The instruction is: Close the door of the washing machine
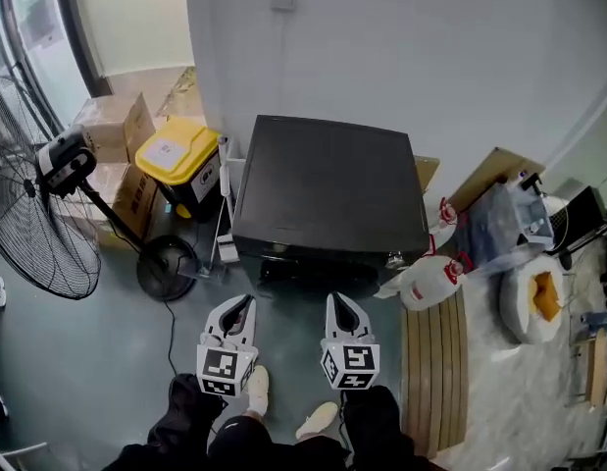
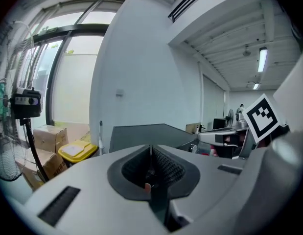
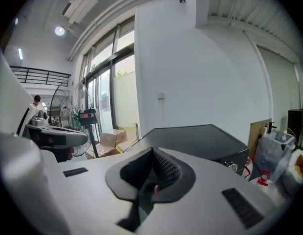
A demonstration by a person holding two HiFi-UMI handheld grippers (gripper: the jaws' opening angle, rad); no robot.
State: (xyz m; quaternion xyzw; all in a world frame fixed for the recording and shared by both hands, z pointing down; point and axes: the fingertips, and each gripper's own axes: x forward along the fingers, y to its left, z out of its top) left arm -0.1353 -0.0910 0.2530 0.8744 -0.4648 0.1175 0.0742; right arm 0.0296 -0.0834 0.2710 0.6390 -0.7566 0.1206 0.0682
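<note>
In the head view, the black washing machine is seen from above against the white wall; its front face is a dark strip at its near edge and the door itself is hidden from here. My left gripper and right gripper hang side by side just in front of that edge, apart from it. Both are shut with nothing between the jaws. The left gripper view shows the left gripper closed, with the machine's flat top beyond. In the right gripper view the right gripper is closed before the same top.
A yellow bin, cardboard boxes and a standing fan crowd the left. A white jug, a slatted wooden board and bags lie at the right. The person's shoes stand below the grippers.
</note>
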